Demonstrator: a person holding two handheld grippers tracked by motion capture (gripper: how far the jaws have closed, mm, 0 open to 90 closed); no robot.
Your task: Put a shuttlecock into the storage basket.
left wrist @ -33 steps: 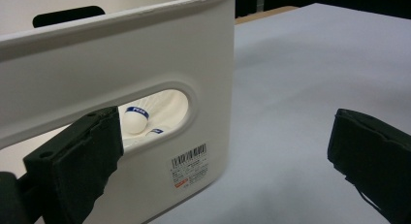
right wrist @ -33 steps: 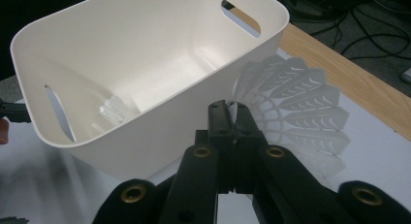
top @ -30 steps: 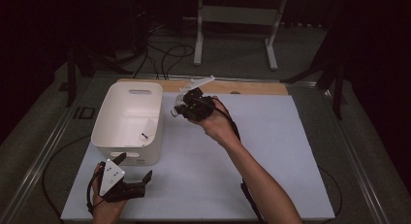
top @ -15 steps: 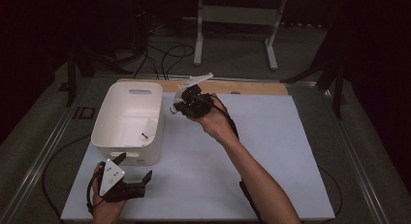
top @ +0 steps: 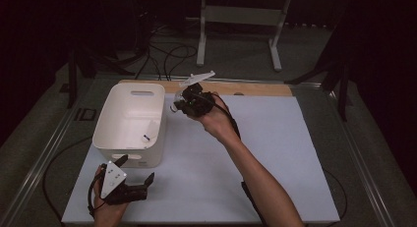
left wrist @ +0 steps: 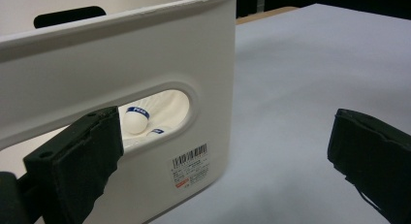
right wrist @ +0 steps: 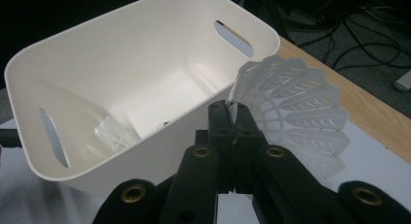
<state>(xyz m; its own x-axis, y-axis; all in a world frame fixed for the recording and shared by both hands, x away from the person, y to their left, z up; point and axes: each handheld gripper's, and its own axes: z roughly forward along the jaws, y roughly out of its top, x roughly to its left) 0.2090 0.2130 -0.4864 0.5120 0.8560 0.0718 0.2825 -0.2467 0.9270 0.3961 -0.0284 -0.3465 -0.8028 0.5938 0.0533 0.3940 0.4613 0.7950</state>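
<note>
A dark room with cables and a metal stand on the floor lies behind the counter [top: 275, 153], which is covered by a pale sheet with a wooden strip along its far edge. On its left part stands a white bin [top: 123, 138] with handle slots.

In the high view the right gripper [top: 178, 105] is held just beside the bin's far right corner. The right gripper view shows what that view leaves too small to tell: its jaws are pressed together on the rim of a white shuttlecock [right wrist: 295, 117]'s feather skirt, holding it just outside the bin's wall, above the counter. It also shows another shuttlecock [right wrist: 112, 133] lying on the bin's floor.

The left gripper [top: 135, 175] rests near the bin's near wall, jaws spread wide with nothing between them. The left gripper view, through the handle slot, shows a shuttlecock's cork head [left wrist: 135, 119] with a blue band inside the bin, and a barcode label [left wrist: 190, 161] below the slot.
</note>
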